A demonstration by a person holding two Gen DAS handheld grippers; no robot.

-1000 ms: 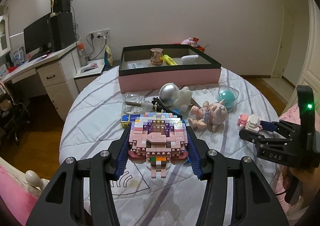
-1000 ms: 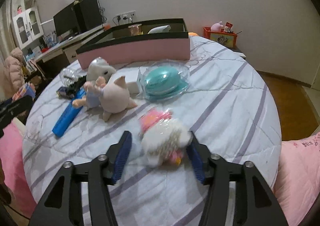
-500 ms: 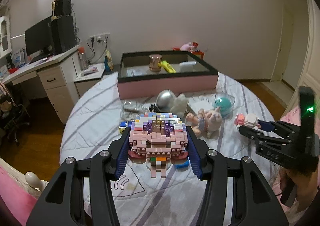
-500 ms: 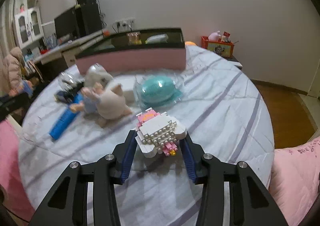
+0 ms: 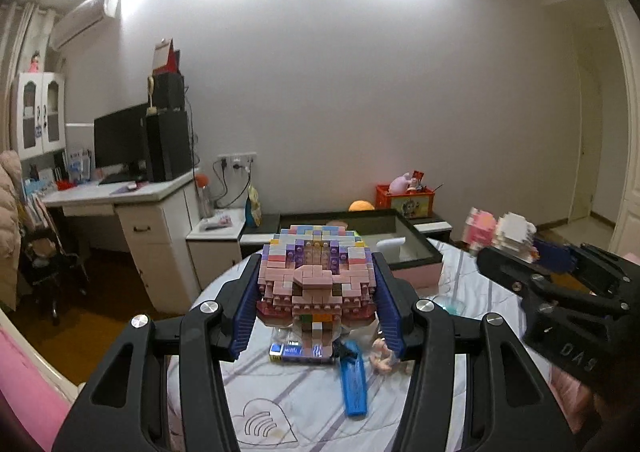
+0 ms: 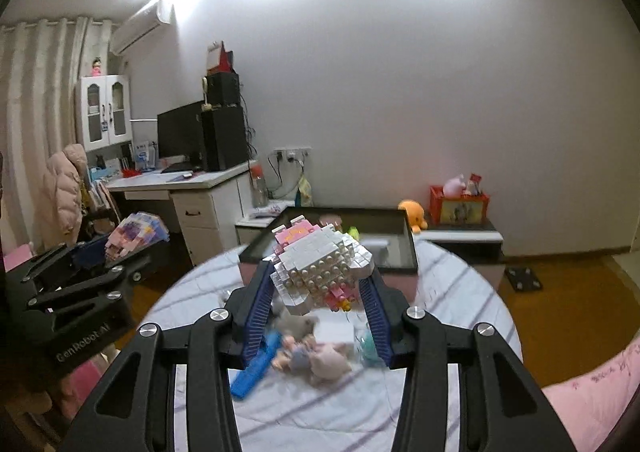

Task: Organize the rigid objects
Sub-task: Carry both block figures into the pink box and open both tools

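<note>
Tools (image 5: pixel 316 292) (image 6: pixel 318 288) raised level, each clamping 1 brick figure (image 5: pixel 316 276) (image 6: pixel 320 264)

black claw (image 5: pixel 316 316) frames, ribbed blue pads (image 5: pixel 245 316), silver screws

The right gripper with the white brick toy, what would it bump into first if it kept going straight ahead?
Probably the pink storage box with the black rim. The right gripper, shut on the white and pink brick figure, points at its open top. Depth is hard to judge.

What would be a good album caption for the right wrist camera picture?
Right gripper lifts a white-and-pink brick figure above the striped table, facing the pink box.
</note>
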